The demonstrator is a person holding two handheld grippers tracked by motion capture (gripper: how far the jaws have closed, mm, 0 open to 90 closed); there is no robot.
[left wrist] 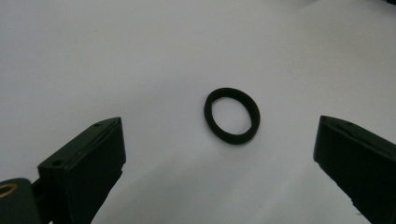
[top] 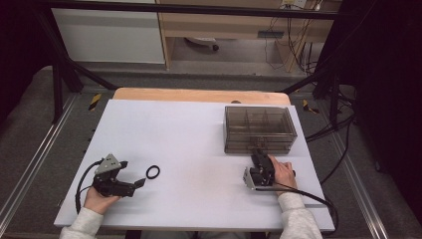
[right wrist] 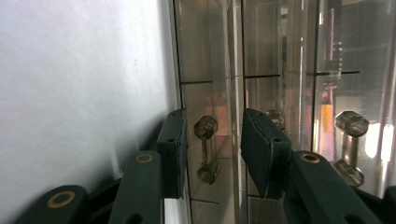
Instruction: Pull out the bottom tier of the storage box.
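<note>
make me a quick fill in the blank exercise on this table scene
1. The black ring lies flat on the ____ table.
2. The left gripper is ____, with the ring ahead of it.
3. The right gripper straddles a drawer ____ of the smoky clear box.
Missing words: white; open; handle

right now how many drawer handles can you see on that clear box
2, seen in the right gripper view on the box front: one handle between the right tool's open jaws, untouched, and another handle further right. Others may be hidden.
</note>
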